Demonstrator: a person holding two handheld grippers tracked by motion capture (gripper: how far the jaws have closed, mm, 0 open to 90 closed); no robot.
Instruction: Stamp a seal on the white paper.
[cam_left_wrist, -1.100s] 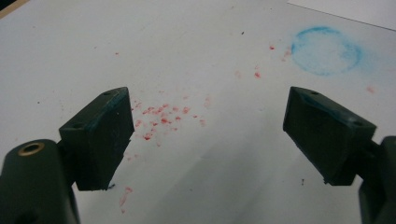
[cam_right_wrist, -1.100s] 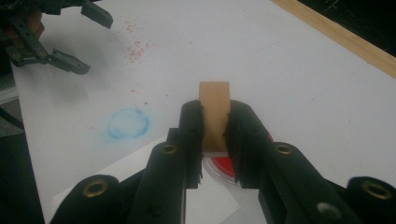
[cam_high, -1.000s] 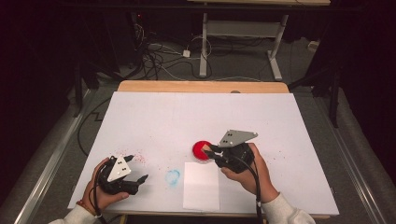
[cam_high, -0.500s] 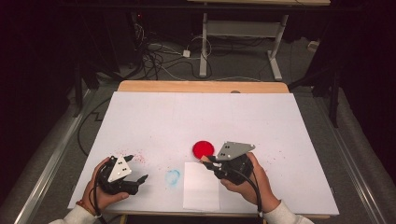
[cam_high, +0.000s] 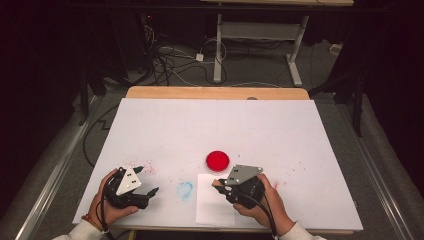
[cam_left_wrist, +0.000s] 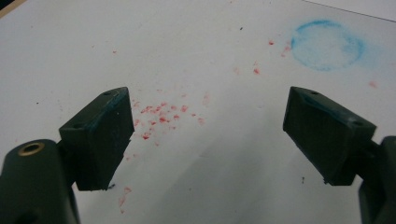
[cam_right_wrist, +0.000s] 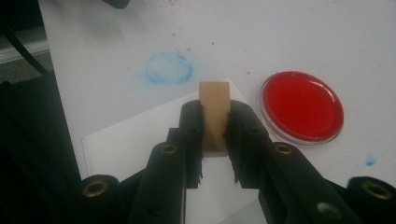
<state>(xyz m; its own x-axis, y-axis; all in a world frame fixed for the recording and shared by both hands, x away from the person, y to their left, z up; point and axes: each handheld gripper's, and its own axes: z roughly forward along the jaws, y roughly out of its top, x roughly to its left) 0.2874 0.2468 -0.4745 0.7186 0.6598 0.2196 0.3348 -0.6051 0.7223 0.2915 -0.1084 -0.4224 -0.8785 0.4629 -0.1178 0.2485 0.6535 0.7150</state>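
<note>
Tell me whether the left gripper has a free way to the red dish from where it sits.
Probably yes: the left gripper is open and holds nothing, and bare table lies between it and the red dish, though the right gripper sits close by.

Your small tan wooden block (cam_right_wrist: 214, 112): flat, rectangular, standing on end, pinched at lower half, above white paper sheet's (cam_right_wrist: 135, 135) far edge. Red round dish (cam_right_wrist: 302, 106) at its 3 o'clock, apart.

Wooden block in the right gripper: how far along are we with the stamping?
Looks done: wooden block is gripped in the right gripper, away from the red ink dish. In hand: it hovers over the white paper sheet. Left: no print shows on the sheet, so pressing remains. Left gripper waits open.
</note>
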